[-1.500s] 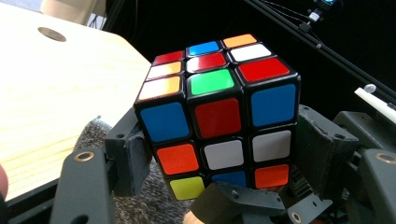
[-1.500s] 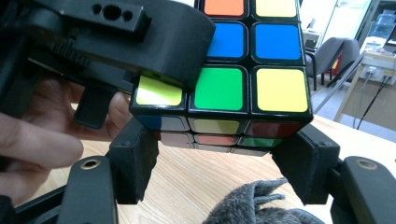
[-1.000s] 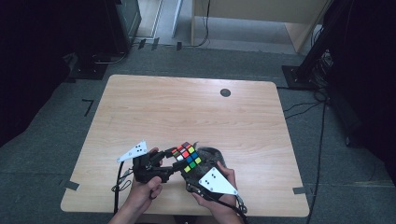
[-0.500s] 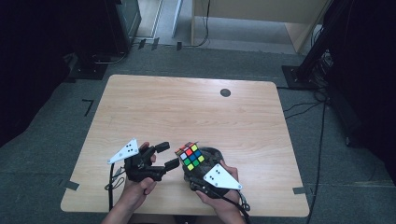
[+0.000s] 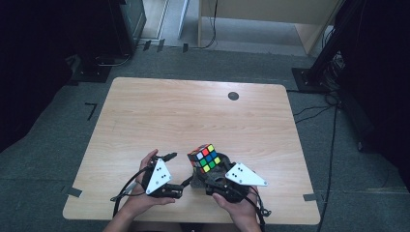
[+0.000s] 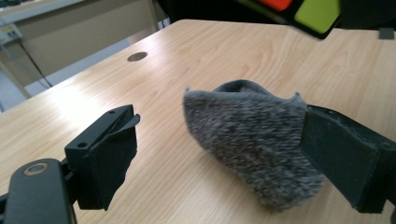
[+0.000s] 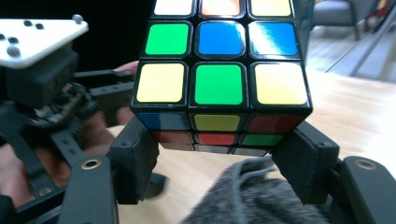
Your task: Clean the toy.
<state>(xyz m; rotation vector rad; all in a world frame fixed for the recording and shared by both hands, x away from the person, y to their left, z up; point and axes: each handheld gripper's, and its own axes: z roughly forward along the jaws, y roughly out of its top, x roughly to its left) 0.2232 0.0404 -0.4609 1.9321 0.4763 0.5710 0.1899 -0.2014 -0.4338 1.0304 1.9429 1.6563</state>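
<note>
Wooden table (image 5: 193,111) on grey floor, with a small dark disc (image 5: 233,95) near its far edge. At the near edge, the right gripper (image 7: 219,154) clamps a scrambled cube (image 5: 204,158) by its lower layer, lifted clear above a grey fuzzy cloth (image 6: 254,140). Just left of the cube, the left gripper (image 5: 171,170) has just been opening; its jaws stand spread, the cloth lying loose between them, touching one pad (image 6: 338,156).

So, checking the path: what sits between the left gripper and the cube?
In the left gripper view, a grey fuzzy cloth lies between the left gripper and the cube.
</note>
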